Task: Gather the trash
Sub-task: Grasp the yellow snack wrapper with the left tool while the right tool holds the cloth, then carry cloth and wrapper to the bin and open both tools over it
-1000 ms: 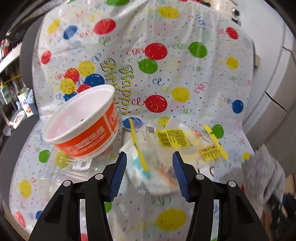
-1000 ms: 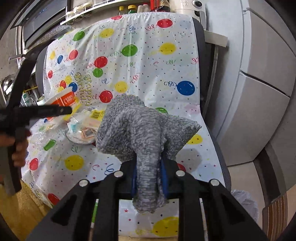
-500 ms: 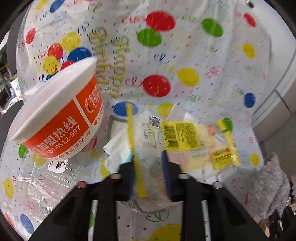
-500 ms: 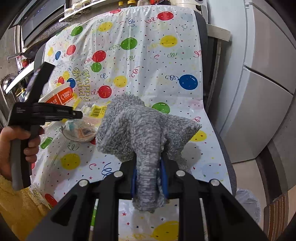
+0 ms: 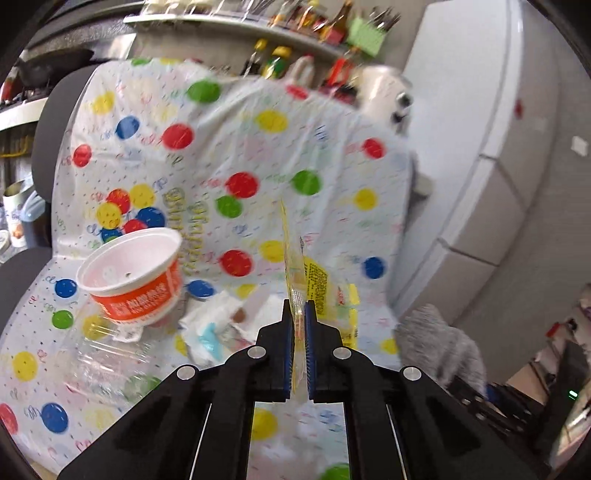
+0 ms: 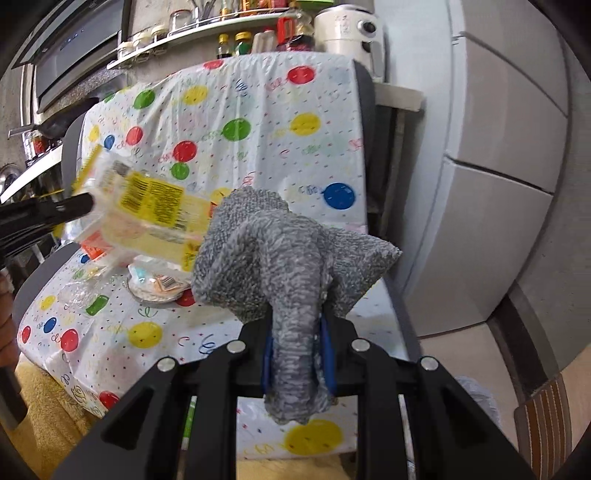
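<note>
My left gripper (image 5: 300,314) is shut on a yellow plastic wrapper (image 5: 293,258) and holds it lifted above the balloon-print tablecloth (image 5: 325,155); the wrapper also shows in the right wrist view (image 6: 147,210), hanging from the left gripper (image 6: 86,203). An orange and white paper bowl (image 5: 135,277) lies tilted on the cloth, with white crumpled wrappers (image 5: 218,325) and clear plastic film (image 5: 107,365) beside it. My right gripper (image 6: 297,354) is shut on a grey knitted cloth (image 6: 280,258), held above the cloth's right side.
A white cabinet (image 6: 498,155) stands to the right. A shelf with bottles (image 6: 236,40) and a white appliance (image 6: 347,33) are behind. A plate with wrappers (image 6: 159,288) lies on the cloth. A wooden chair (image 6: 546,424) is at lower right.
My left gripper closed on the yellow wrapper and lifted it up off the pile. The right gripper kept hold of the grey cloth and barely moved.
</note>
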